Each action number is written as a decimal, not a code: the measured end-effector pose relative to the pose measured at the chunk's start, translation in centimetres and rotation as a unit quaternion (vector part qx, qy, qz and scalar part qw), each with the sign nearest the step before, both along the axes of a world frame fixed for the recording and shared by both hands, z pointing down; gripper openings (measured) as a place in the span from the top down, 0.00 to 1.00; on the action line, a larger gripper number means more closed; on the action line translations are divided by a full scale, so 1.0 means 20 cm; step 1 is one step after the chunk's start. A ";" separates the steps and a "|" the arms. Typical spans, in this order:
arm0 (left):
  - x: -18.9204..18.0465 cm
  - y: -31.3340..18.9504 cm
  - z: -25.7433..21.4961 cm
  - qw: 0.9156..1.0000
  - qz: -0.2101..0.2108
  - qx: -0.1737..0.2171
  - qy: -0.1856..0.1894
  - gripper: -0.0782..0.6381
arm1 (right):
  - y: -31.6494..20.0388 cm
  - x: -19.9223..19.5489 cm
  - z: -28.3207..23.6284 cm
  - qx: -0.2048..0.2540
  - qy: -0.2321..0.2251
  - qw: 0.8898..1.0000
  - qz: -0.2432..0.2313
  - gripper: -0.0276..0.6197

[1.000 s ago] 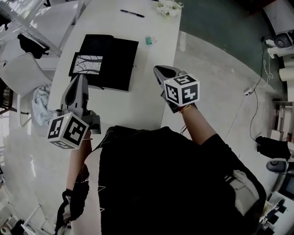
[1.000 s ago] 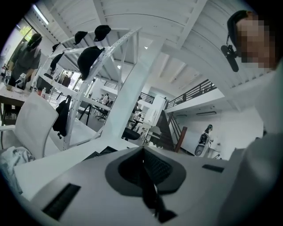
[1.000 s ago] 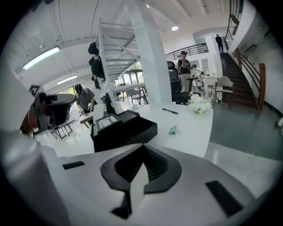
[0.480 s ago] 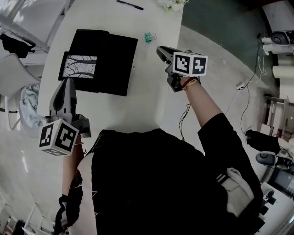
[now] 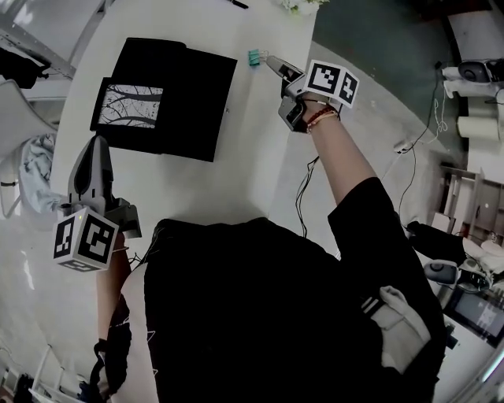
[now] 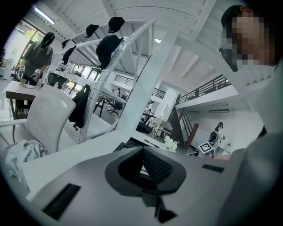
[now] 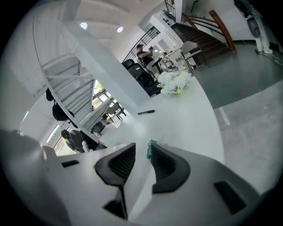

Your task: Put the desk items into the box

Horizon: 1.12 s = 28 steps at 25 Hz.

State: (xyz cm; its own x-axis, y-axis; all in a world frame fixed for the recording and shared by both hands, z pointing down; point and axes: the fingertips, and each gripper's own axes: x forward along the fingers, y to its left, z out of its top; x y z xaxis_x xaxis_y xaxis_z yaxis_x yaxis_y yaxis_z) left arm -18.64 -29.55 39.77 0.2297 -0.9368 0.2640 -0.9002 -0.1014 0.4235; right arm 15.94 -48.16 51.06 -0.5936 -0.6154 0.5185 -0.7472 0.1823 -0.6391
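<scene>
Clip: we see the green binder clip (image 5: 254, 57) on the white desk (image 5: 240, 157), right of the black box (image 5: 169, 98).
Right tool (image 5: 273, 63): jaws apart, just been opening; the clip lies just beyond their tips, ungripped.
Left tool (image 5: 93, 149): jaws together, holding nothing.

The top edge of your head view cuts off the pen (image 5: 239, 4) and the flowers (image 5: 300, 4). A jaw of your right gripper (image 7: 142, 148) half hides the green clip (image 7: 149, 149).
</scene>
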 end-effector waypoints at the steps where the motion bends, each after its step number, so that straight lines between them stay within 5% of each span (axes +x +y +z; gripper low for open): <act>1: -0.01 0.01 0.00 1.000 -0.001 0.000 -0.001 0.88 | -0.01 0.00 0.00 -0.003 -0.009 1.000 0.007 0.78; 14: -0.13 0.06 0.09 1.000 -0.026 -0.012 0.010 0.88 | -0.13 -0.01 0.09 -0.032 -0.065 0.995 0.069 0.79; 28: -0.18 0.09 0.09 0.999 -0.030 -0.013 0.008 0.88 | -0.14 0.00 0.13 -0.039 -0.065 0.992 0.100 0.93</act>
State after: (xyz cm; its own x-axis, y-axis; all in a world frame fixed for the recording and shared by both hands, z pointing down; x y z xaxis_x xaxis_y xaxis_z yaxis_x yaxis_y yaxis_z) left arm -22.19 -27.71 41.48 0.1773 -0.9418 0.2855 -0.8970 -0.0353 0.4406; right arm 15.91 -50.99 53.59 -0.5279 -0.6891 0.4964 -0.6746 -0.0149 -0.7380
